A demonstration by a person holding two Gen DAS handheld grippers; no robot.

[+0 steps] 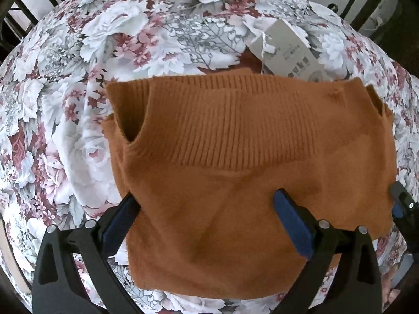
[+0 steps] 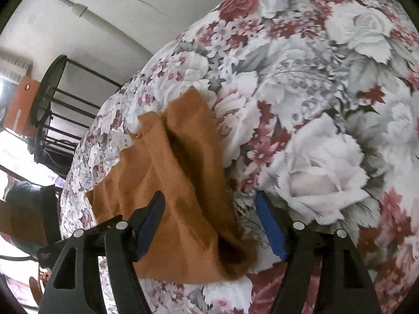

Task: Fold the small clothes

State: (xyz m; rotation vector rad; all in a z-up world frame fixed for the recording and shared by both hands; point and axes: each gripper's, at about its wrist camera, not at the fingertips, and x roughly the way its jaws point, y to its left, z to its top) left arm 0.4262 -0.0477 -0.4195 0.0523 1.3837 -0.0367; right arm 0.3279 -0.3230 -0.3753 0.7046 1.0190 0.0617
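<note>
An orange knit sweater lies folded on the floral tablecloth, its ribbed hem turned up across the middle. A white paper tag sticks out at its far edge. My left gripper is open just above the sweater's near part, its jaws straddling the cloth. My right gripper is open at the sweater's side edge, with the cloth's raised fold between its jaws. The right gripper's fingers show at the right edge of the left wrist view.
The floral cloth covers a round table. Black metal chair frames stand behind the table. A black rack and a white wall lie beyond the table's edge in the right wrist view.
</note>
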